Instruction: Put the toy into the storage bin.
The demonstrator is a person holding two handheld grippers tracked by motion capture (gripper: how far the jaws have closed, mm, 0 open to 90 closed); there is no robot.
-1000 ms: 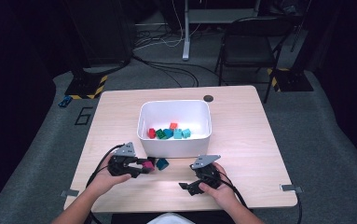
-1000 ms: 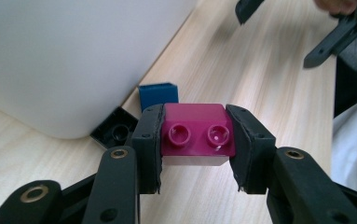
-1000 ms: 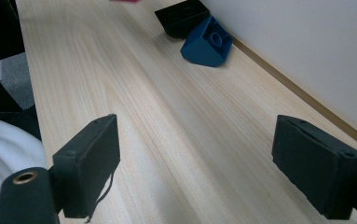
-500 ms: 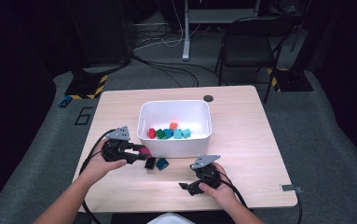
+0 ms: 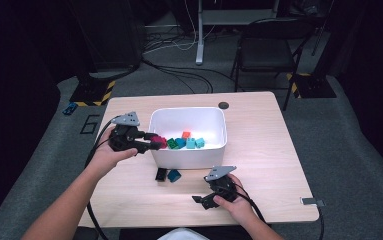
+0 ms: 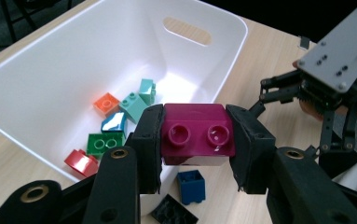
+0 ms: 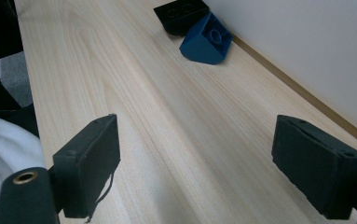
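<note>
While the left claw (image 5: 151,144) pinches a magenta two-stud plastic brick (image 6: 194,134) between both pads, it hangs at the near-left rim of the white rectangular plastic bin (image 5: 214,116); a second ago the same claw sat low on the pale wooden surface (image 5: 274,165), near the loose bricks, so the brick has been lifted and carried toward the bin. Judgement: pick-up done, release over the bin is the step remaining.

Contents of bin: one orange brick (image 6: 106,103), two mint-green bricks (image 6: 139,99), one blue-and-white brick (image 6: 114,123), one green four-stud brick (image 6: 104,143), one red brick (image 6: 82,162).

Loose on surface, just near of the bin's near wall: one dark blue sloped brick (image 7: 206,42) and one black flat brick (image 7: 181,15), touching or nearly so.

Right claw (image 5: 201,201): pads spread wide, nothing between them, resting low on the surface at near right, unmoved since a second ago, pointed toward the two loose bricks.
</note>
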